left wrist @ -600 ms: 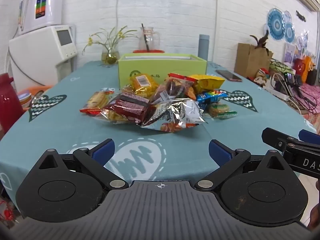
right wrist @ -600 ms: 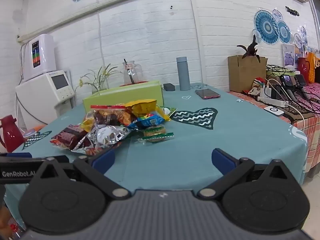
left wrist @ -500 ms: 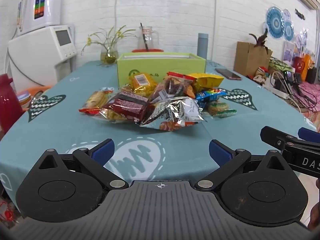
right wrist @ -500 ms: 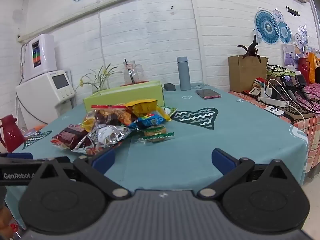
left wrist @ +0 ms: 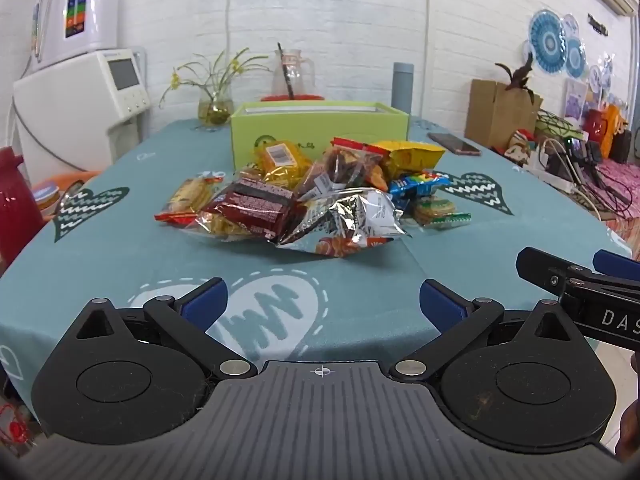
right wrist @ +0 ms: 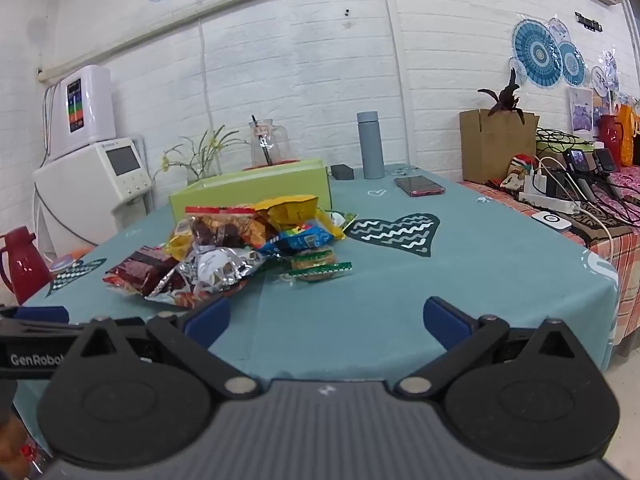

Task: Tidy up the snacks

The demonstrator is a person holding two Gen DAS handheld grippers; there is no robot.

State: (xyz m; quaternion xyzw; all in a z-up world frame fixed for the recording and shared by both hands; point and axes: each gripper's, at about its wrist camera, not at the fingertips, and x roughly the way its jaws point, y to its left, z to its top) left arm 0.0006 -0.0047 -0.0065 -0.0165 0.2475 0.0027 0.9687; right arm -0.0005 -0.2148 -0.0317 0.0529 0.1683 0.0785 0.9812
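Observation:
A pile of snack packets [left wrist: 320, 196] lies in the middle of the teal table, with a silver foil bag [left wrist: 352, 220] in front and a dark red packet [left wrist: 252, 208] at its left. The pile also shows in the right wrist view [right wrist: 240, 248]. A green box [left wrist: 320, 128] stands open behind the pile; it also shows in the right wrist view [right wrist: 252, 192]. My left gripper [left wrist: 322, 304] is open and empty over the table's near edge. My right gripper [right wrist: 326, 320] is open and empty, to the right of the left one.
A glass vase with flowers [left wrist: 214, 104], a glass jug [left wrist: 292, 76] and a grey bottle [right wrist: 370, 144] stand at the back. A phone [right wrist: 420, 186] lies at the back right. A red kettle [left wrist: 16, 200] is at the left. A cluttered side table [right wrist: 572, 196] is at the right.
Both grippers have drifted very slightly; the snack pile and box have not moved.

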